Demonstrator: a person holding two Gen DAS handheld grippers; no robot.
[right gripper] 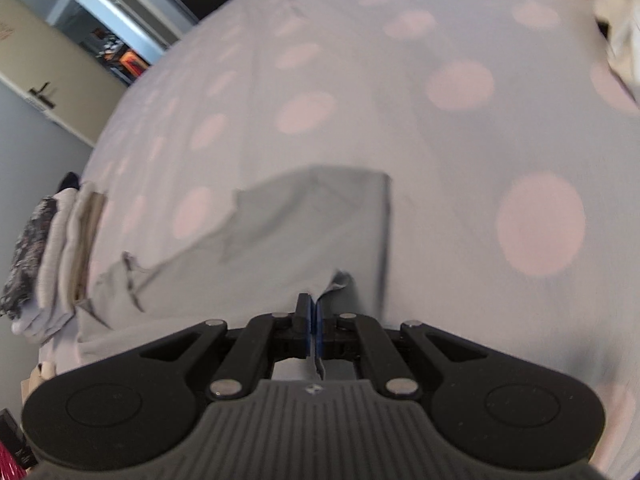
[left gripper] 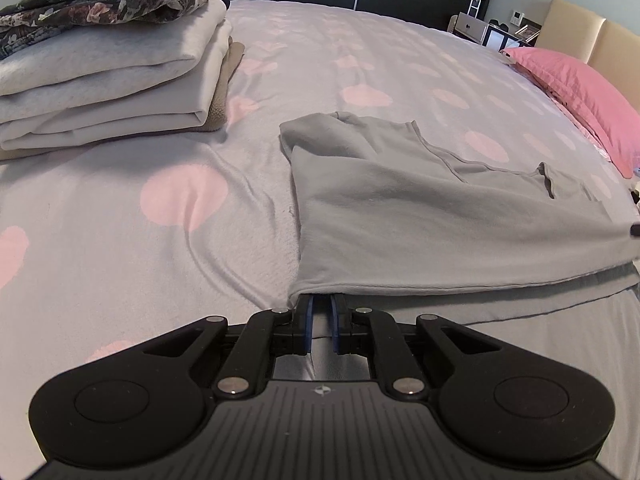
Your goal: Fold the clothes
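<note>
A grey garment (left gripper: pixel 420 216) lies partly folded on the bed, its upper layer doubled over toward the front. My left gripper (left gripper: pixel 321 300) is at the garment's near left corner, where the hem drapes over its fingertips and cloth fills the narrow gap between the blue pads. In the right wrist view, which is motion-blurred, the same grey garment (right gripper: pixel 288 232) spreads ahead on the cover. My right gripper (right gripper: pixel 312 300) is shut on its edge. A pinch of cloth bunches beyond the tips, and a strip of it shows behind the pads.
The bed cover (left gripper: pixel 160 260) is pale lilac with pink dots. A stack of folded clothes (left gripper: pixel 100 80) topped by a dark floral piece sits at the far left, also seen as the stack (right gripper: pixel 52 260). A pink pillow (left gripper: pixel 580 92) lies by the beige headboard (left gripper: pixel 580 28).
</note>
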